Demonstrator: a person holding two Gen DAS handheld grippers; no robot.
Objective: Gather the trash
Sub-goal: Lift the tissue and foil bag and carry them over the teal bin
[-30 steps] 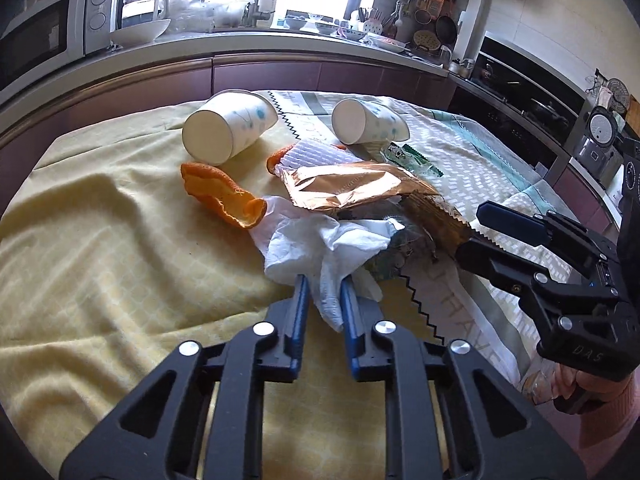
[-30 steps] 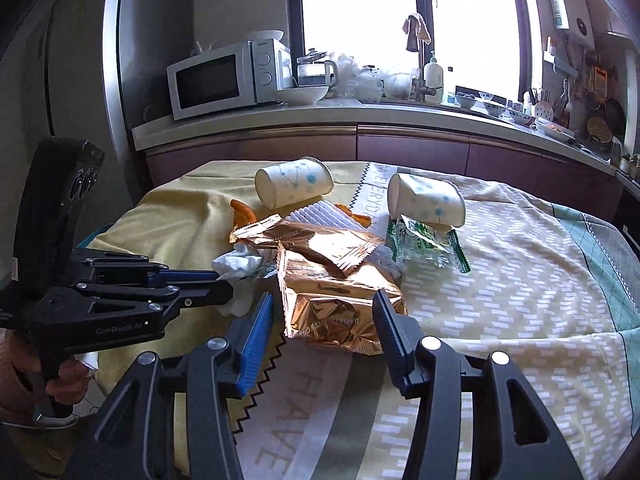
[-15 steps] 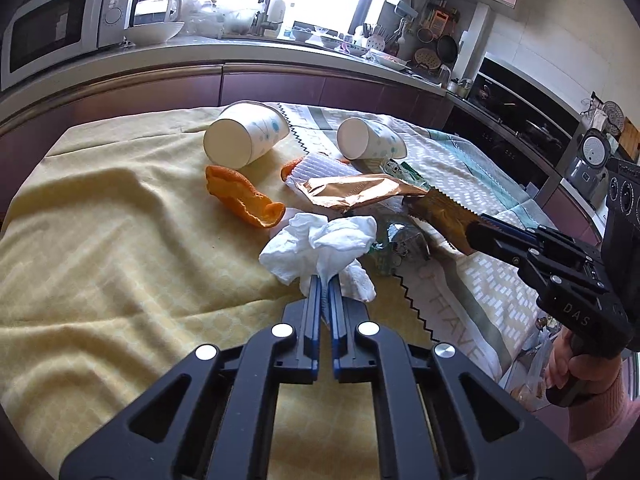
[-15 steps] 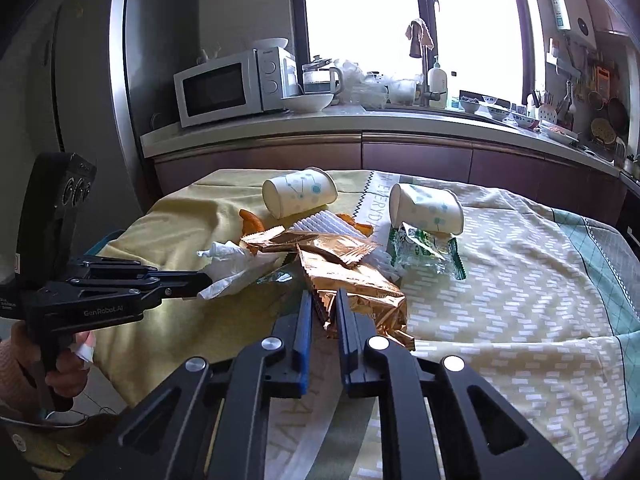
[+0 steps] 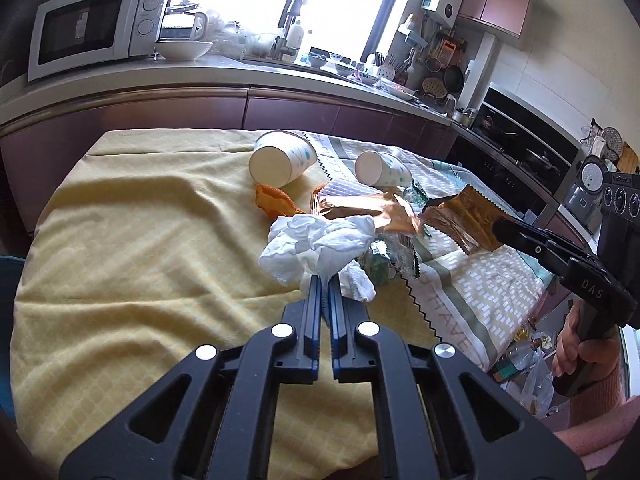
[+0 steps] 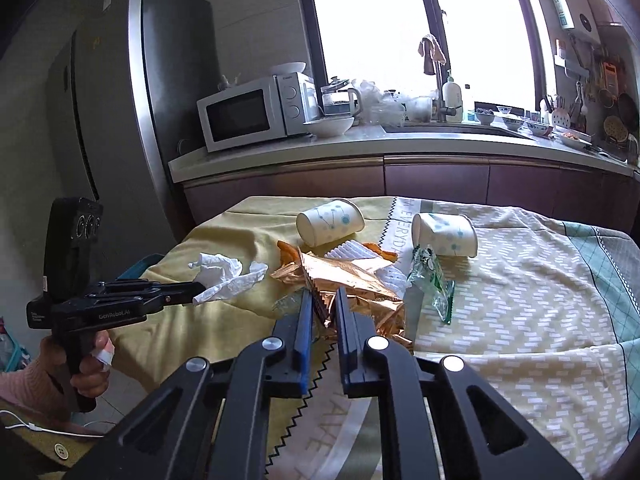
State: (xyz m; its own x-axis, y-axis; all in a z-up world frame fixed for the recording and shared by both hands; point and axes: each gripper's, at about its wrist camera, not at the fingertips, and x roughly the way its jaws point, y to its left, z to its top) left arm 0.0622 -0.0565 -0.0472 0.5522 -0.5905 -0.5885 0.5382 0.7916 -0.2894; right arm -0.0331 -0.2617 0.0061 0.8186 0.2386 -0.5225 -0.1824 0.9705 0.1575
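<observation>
My left gripper (image 5: 326,280) is shut on a crumpled white tissue (image 5: 320,240), held just above the yellow tablecloth (image 5: 140,240). In the right wrist view the tissue (image 6: 228,276) hangs from the left gripper's tips, left of the pile. My right gripper (image 6: 323,296) is shut on the edge of a copper foil wrapper (image 6: 356,288), raised off the cloth. A second copper wrapper (image 5: 360,210), orange peel (image 5: 272,200), a green wrapper (image 6: 430,276) and two tipped paper cups (image 6: 330,222) (image 6: 444,234) lie on the table.
A counter with a microwave (image 6: 248,114) and a sink runs behind the table, and a fridge (image 6: 120,120) stands at the left. A teal bin (image 6: 140,266) sits beyond the table's left edge. A plastic bag (image 5: 532,380) lies on the floor at the right.
Both grippers closed, the left on the tissue and the right on the copper wrapper. Both rose, and the tissue came away from the pile to the left.
</observation>
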